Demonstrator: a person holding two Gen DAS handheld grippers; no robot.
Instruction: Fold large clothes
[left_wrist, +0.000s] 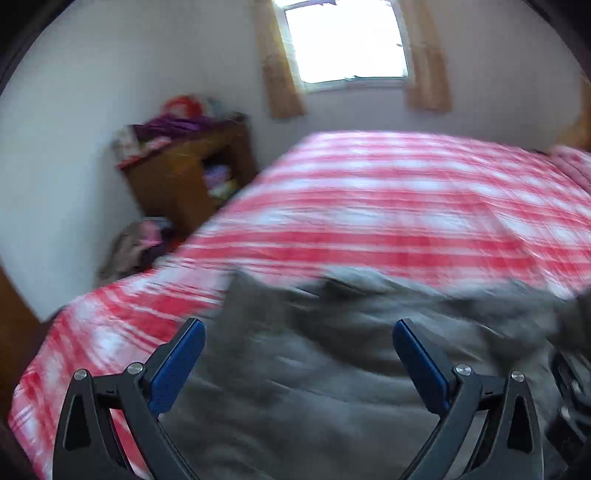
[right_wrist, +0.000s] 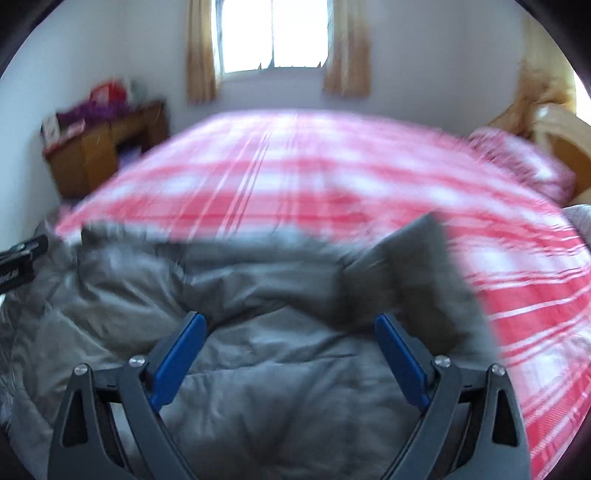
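Left wrist view: left tongs (left_wrist: 298, 345) spread wide, nothing between them, above grey jacket (left_wrist: 332, 369). Right wrist view: right tongs (right_wrist: 290, 338) likewise spread, holding nothing. Jacket (right_wrist: 266, 332) rumpled at near edge of bed (right_wrist: 314, 170), on red plaid cover; one corner sticks up right. Beyond: pillow (right_wrist: 517, 162), cabinet (left_wrist: 184, 173), window (right_wrist: 273, 33). Frames blurred.

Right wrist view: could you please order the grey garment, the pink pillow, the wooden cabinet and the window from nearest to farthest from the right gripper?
1. Grey garment, directly under the open right gripper.
2. Pink pillow, far right on the bed; too close to call against the cabinet.
3. Wooden cabinet, far left by the wall.
4. Window, top centre, beyond the bed.
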